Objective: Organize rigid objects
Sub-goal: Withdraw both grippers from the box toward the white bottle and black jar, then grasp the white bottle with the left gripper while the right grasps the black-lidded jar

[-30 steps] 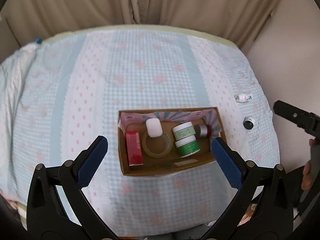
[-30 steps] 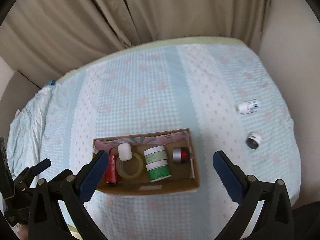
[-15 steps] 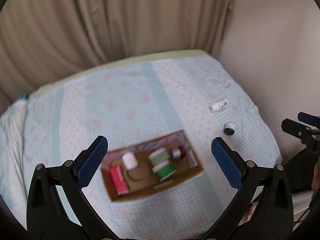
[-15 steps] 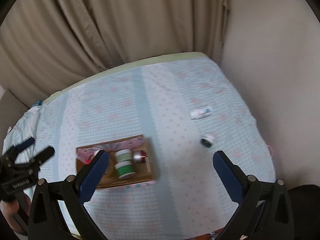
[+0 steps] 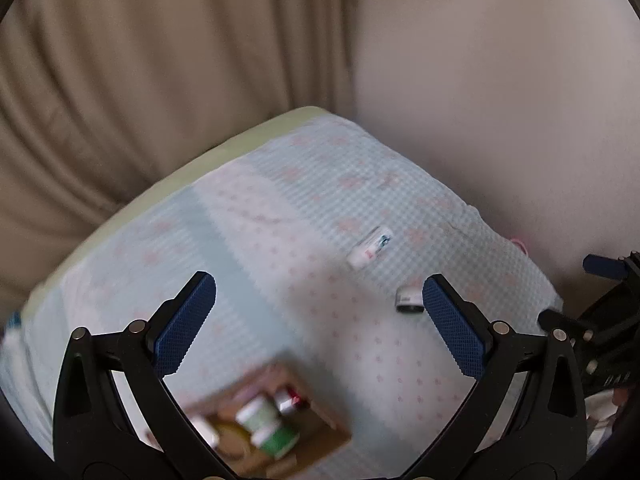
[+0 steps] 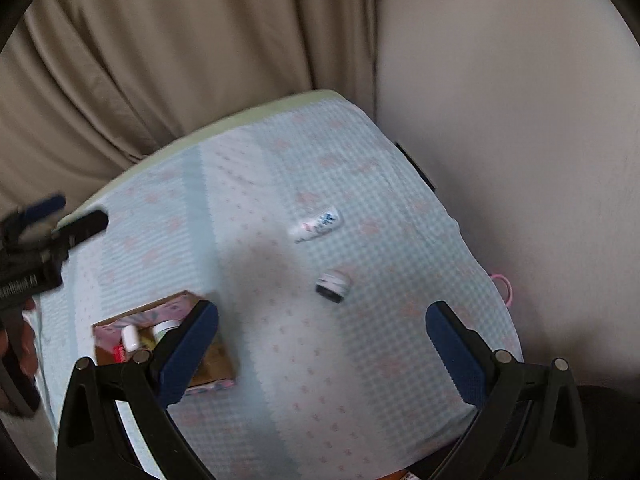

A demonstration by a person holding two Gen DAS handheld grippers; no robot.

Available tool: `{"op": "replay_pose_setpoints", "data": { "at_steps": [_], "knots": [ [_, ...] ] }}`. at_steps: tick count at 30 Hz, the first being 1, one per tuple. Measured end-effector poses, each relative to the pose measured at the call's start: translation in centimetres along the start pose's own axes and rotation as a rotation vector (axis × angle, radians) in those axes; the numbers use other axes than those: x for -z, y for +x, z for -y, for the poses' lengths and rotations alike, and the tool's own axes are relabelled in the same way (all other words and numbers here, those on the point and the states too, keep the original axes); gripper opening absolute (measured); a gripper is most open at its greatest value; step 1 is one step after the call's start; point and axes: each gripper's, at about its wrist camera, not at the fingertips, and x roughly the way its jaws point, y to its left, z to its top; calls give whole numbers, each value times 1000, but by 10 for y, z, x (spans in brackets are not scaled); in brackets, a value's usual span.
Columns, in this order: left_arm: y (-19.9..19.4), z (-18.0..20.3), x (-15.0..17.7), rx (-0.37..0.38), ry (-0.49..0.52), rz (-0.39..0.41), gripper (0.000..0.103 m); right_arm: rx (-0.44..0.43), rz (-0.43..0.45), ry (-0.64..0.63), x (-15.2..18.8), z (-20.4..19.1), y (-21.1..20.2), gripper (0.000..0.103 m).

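Moved: both cameras have swung to the right since a moment ago, so the box has slid to the low left of each view and the two loose things are nearer the middle.

Left wrist view
- Left gripper [image 5: 318,324]: fingers spread wide, holding nothing, up above the cloth.
- Cardboard box [image 5: 320,436]: blurry, at the bottom between the fingers, with green-and-white jars [image 5: 266,426] inside.
- White bottle [image 5: 369,247]: lying on its side on the checked cloth [image 5: 280,240], out of the box.
- Small black-and-white jar [image 5: 409,301]: on the cloth, near the bottle, just beside the right blue pad.

Right wrist view
- Right gripper [image 6: 322,350]: fingers spread wide, empty.
- White bottle [image 6: 318,224]: lying on the cloth, well apart from the box.
- Small jar [image 6: 333,286]: tipped on its side, near the bottle.
- Box [image 6: 138,322]: partly behind the left blue pad.
- Curtain [image 6: 160,40]: behind the table.
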Motion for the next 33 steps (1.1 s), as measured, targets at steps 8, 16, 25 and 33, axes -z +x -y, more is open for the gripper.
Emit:
{"op": "replay_pose_setpoints", "data": {
  "at_steps": [8,16,25,33],
  "knots": [
    [116,58,-42,112,199,-122,103,-9,-108,116,-9,37,84,103],
    [252,95,-34,195,388,-284,103,-62,-191,243,6,42,175,103],
    [371,115,-7,205,555,-423,93,-72,-269,439,22,36,280,102],
    [412,127,16,214,642,-470,72,-17,-341,559,31,42,334,79]
  ]
}}
